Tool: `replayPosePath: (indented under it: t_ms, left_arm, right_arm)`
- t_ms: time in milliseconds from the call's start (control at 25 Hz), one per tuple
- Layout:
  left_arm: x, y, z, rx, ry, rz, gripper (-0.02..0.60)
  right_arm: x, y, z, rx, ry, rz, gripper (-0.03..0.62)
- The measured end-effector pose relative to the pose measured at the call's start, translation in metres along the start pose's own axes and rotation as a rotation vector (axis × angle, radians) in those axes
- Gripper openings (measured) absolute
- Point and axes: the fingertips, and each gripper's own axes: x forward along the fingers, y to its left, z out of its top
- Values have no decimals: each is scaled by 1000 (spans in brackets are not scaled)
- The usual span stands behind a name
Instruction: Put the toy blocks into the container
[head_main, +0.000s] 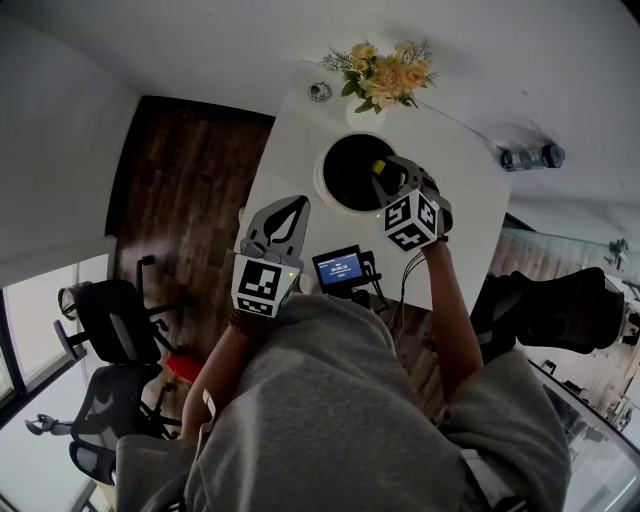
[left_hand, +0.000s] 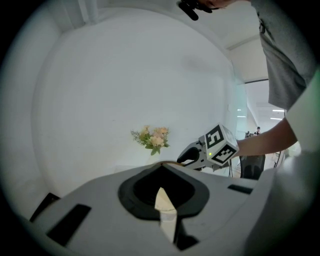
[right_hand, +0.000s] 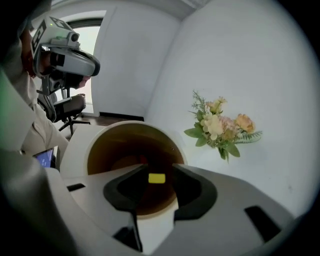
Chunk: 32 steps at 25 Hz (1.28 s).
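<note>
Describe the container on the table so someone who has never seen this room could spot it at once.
Find the white table with the bouquet of flowers at its far end. Between the flowers and the small lit screen stands the container. It is the only wide open tub there, white outside, dark inside.

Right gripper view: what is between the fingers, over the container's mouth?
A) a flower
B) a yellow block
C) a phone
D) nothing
B: a small yellow block shows between the fingers of the right gripper, with the dark opening of the container behind it.
</note>
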Motion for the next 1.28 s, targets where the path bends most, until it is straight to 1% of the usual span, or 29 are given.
replayPosePath:
  t_ms: [80, 160, 280, 360, 440, 520, 600, 720, 840, 1000, 1080, 1280]
  left_arm:
    - [0, 2, 0, 0, 1, 1, 6]
    - [1, 2, 1, 1, 0, -2, 6]
    - [3, 0, 3, 10, 0, -12, 6]
    - [5, -1, 4, 18, -2, -19, 6]
    - [9, -3, 7, 28, -7, -27, 6]
    - [12, -3, 13, 42, -14, -34, 6]
    - [16, -3, 21, 60, -28, -41, 6]
    - [24, -4, 37, 95, -55, -53, 6]
    - [32, -5, 56, 127, -89, -59, 6]
    - [34, -8, 91, 158, -166, -45, 6]
    - [34, -10, 110, 173, -215, -23, 6]
    - [34, -18, 144, 235, -341, 40, 6]
  right_arm:
    - [-2, -1, -1, 33, -9, -3, 157]
    - [-6, -3, -1, 75, -28, -4, 158]
    - [-19, -9, 5, 165, -90, -12, 158]
    - [-32, -16, 13, 248, -165, -22, 158]
    - [-50, -28, 25, 343, -266, -37, 158]
    - [-73, -42, 37, 415, -374, -66, 154]
    - [-98, -57, 48, 458, -470, -107, 149]
    - [-133, -76, 64, 507, -584, -161, 132]
    - [-161, -89, 78, 508, -660, -223, 120]
    - [-186, -86, 98, 422, -717, -288, 106]
    - [-191, -82, 104, 405, -741, -312, 99]
    - [-190, -71, 107, 439, -770, -352, 86]
